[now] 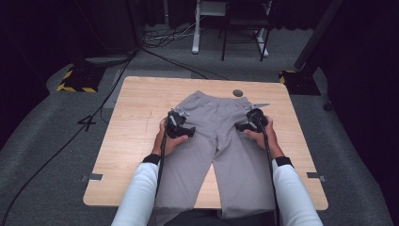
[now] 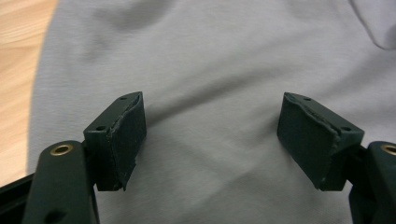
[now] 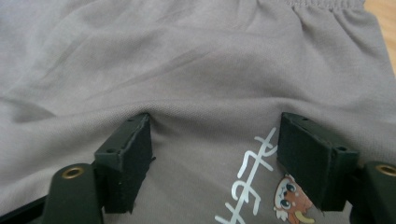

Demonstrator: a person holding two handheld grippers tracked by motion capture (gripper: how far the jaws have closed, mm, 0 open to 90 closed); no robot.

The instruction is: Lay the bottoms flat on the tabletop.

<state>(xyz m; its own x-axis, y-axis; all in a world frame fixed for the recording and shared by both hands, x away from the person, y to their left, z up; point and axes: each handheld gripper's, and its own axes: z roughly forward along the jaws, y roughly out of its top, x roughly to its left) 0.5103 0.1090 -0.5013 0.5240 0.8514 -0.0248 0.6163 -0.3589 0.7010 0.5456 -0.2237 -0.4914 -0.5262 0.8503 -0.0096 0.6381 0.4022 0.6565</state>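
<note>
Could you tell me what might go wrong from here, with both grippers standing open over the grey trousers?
1. The right gripper hovers with wide jaws over the printed emblem; closing here may pinch only the top layer of the trousers, so the fabric could bunch.
2. The left gripper sits on smooth cloth, away from any edge, and might slip off.
3. The trouser legs overhang the table; uneven lifting could drag them askew.

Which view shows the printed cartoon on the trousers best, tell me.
The right gripper view: the cartoon print with white lettering lies close up between the right gripper's open jaws. The high view shows the grey trousers whole, print hidden. The left gripper view shows plain fabric.
</note>
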